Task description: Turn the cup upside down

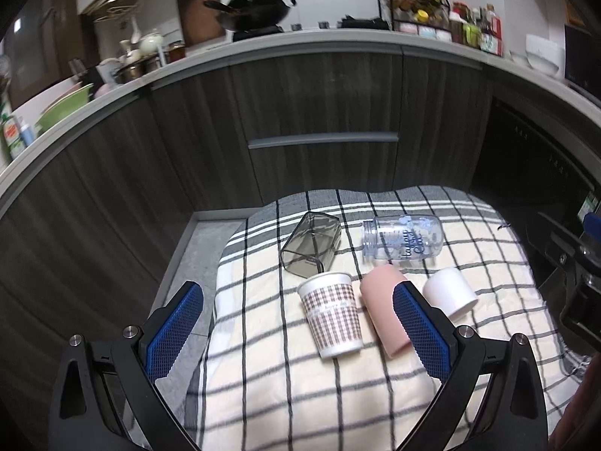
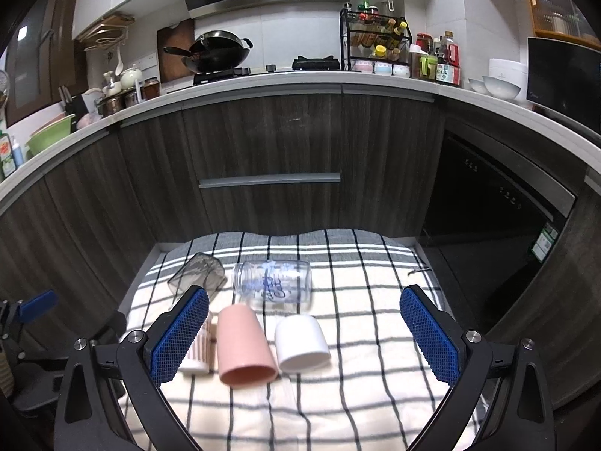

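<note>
Several cups lie on their sides on a checked cloth [image 1: 338, 394] [image 2: 368, 300]: a plaid paper-style cup [image 1: 332, 315] [image 2: 199, 351], a pink cup [image 1: 383, 308] [image 2: 244, 342], a white cup [image 1: 450, 295] [image 2: 300, 342], a smoky square cup [image 1: 311, 244] [image 2: 197, 272] and a clear printed jar [image 1: 402, 238] [image 2: 272, 282]. My left gripper [image 1: 298, 323] is open and empty, above the plaid and pink cups. My right gripper [image 2: 304, 332] is open and empty, above the pink and white cups.
Dark wood cabinets [image 2: 270, 143] and a drawer handle [image 2: 268, 179] stand behind the cloth. A black oven front [image 2: 488, 206] is at right. The counter above holds a wok [image 2: 214, 52], a spice rack [image 2: 375, 45] and bowls [image 2: 499, 82].
</note>
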`<control>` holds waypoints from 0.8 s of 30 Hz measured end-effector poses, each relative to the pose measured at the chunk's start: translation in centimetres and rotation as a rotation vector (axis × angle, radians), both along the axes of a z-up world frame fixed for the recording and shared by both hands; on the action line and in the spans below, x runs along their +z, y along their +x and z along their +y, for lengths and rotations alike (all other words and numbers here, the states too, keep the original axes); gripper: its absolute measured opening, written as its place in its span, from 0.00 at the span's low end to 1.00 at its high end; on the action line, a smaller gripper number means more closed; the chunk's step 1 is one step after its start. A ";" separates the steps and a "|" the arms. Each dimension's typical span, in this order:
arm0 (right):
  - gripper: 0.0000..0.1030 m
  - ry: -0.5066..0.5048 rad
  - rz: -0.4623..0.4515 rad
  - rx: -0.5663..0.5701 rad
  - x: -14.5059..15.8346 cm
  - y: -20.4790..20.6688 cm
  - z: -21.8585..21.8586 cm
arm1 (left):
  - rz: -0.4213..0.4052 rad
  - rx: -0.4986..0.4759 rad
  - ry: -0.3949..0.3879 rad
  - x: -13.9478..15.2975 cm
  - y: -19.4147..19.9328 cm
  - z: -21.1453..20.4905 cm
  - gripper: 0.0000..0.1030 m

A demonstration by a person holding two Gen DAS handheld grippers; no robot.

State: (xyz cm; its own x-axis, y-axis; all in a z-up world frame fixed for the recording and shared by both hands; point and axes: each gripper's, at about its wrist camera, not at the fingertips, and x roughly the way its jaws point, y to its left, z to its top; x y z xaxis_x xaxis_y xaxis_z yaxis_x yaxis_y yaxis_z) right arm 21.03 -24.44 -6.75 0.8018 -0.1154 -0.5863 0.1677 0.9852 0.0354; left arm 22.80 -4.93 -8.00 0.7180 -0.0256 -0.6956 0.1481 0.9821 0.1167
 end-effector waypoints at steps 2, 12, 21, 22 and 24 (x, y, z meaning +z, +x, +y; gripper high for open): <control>0.99 0.004 0.009 -0.009 -0.5 1.3 0.1 | 0.016 -0.016 0.008 -0.6 1.4 -0.1 1.00; 0.99 0.036 0.065 -0.051 -3.6 7.4 0.6 | 0.129 -0.102 0.068 -4.8 10.0 -0.9 0.99; 0.99 0.078 0.118 -0.151 -6.3 12.0 -1.1 | 0.265 -0.162 0.072 -9.0 16.3 -1.9 0.99; 0.99 0.086 0.127 -0.162 -6.8 12.4 -1.4 | 0.286 -0.162 0.070 -9.7 17.0 -2.0 0.99; 0.99 0.098 0.142 -0.176 -7.4 12.9 -1.7 | 0.321 -0.167 0.060 -10.7 18.0 -2.2 0.97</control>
State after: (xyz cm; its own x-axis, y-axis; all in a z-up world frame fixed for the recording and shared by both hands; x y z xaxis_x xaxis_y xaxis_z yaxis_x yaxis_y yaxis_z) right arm 33.97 -26.13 -14.18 0.6829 -0.1832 -0.7071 0.3464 0.9335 0.0928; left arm 40.77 -7.12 -18.70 0.4524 -0.0767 -0.8885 0.3440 0.9342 0.0945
